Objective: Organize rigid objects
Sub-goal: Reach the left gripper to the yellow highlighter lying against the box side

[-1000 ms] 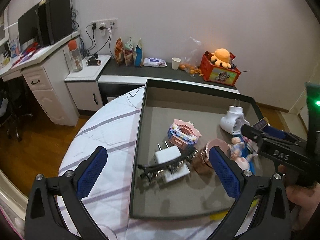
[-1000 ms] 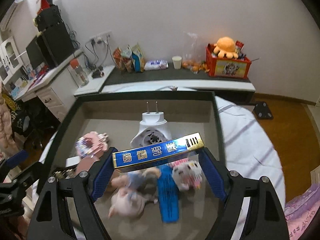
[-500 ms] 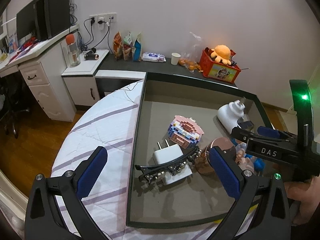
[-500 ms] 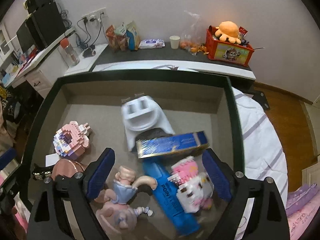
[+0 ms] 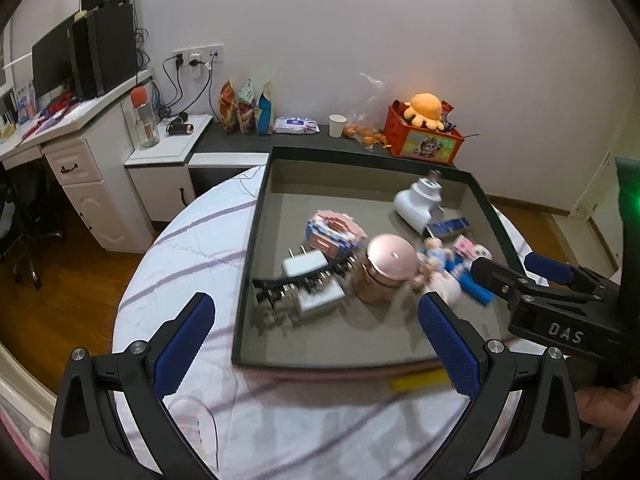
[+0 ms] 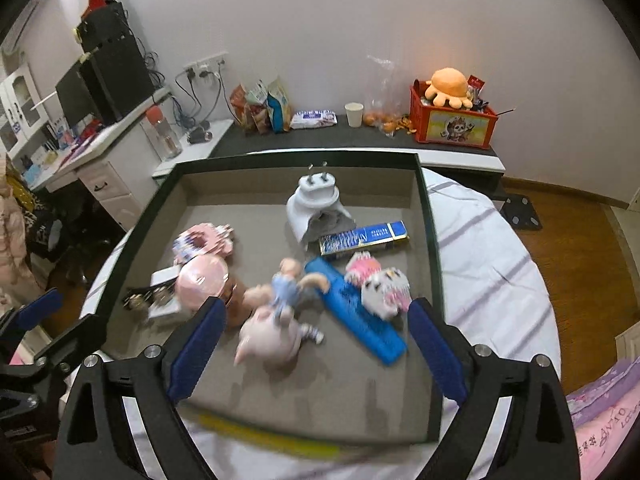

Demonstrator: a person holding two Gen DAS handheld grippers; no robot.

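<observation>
The right gripper, jaws opening and empty, hangs above the dark-rimmed grey tray. The left gripper is also spread, empty. Clear the flat blue-and-gold box fully before the next pick.

Pale wall, wooden floor — a white desk with a monitor at left.

The right tool, jaws opening and empty, hangs above the toy-filled tray.

Dim indoor light, motion-blurred foreground, heavy fisheye bending, dark vignetted corners.
</observation>
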